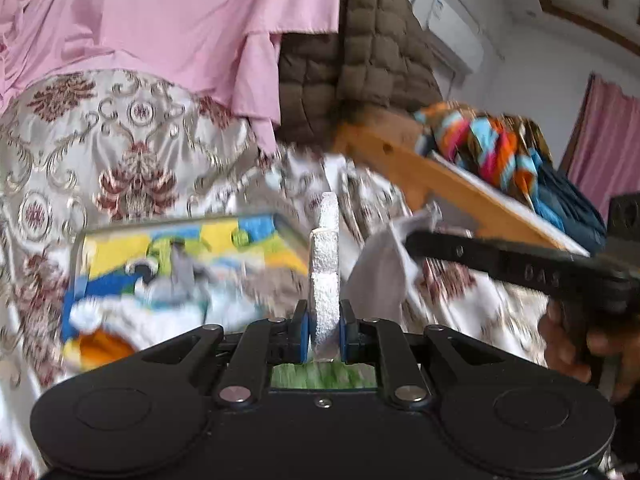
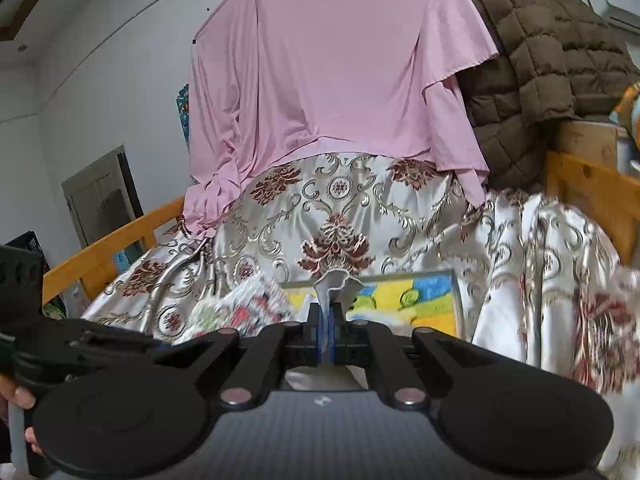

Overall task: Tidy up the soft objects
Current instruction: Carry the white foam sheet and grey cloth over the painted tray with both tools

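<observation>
Above the bedspread, both grippers are clamped on one white cloth, likely stretching it for folding.

The left gripper is clamped on a white, rough-textured cloth that stands up in a narrow strip between its blue pads. From the right, the right gripper reaches in and pinches a pale grey cloth just beside the white one. Behind them a colourful picture book, blurred, lies on a patterned satin bedspread. A pink sheet and a brown quilted jacket hang farther back, beside a wooden bed rail
</observation>
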`<state>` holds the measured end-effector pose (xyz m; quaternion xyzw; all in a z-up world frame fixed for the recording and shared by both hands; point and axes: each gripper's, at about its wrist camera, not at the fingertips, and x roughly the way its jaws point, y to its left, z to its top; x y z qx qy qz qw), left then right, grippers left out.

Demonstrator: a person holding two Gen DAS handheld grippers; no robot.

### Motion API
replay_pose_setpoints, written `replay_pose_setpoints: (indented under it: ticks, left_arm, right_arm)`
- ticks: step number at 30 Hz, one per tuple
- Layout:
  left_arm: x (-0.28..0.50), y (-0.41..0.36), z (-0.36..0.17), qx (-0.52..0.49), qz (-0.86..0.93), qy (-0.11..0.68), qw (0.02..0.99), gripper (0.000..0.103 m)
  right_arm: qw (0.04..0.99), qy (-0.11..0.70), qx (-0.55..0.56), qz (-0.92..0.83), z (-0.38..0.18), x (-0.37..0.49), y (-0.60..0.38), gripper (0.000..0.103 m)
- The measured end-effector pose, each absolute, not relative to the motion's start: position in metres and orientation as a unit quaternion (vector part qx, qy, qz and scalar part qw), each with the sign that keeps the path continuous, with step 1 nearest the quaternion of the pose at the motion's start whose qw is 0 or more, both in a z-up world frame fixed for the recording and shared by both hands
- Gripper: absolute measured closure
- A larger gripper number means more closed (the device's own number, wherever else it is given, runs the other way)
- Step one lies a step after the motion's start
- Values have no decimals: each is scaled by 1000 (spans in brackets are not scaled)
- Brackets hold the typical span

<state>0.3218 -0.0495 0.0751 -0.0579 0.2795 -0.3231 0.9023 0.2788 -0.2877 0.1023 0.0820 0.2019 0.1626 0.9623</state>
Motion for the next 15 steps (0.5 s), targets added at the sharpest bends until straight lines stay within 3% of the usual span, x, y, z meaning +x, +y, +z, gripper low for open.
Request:
replay_pose_setpoints:
  ticks: [15]
  left_arm:
    - [433, -82, 61, -68, -284, 258, 921, 88]
  right_arm:
    - [962, 222, 77, 136, 94, 403, -303, 100]
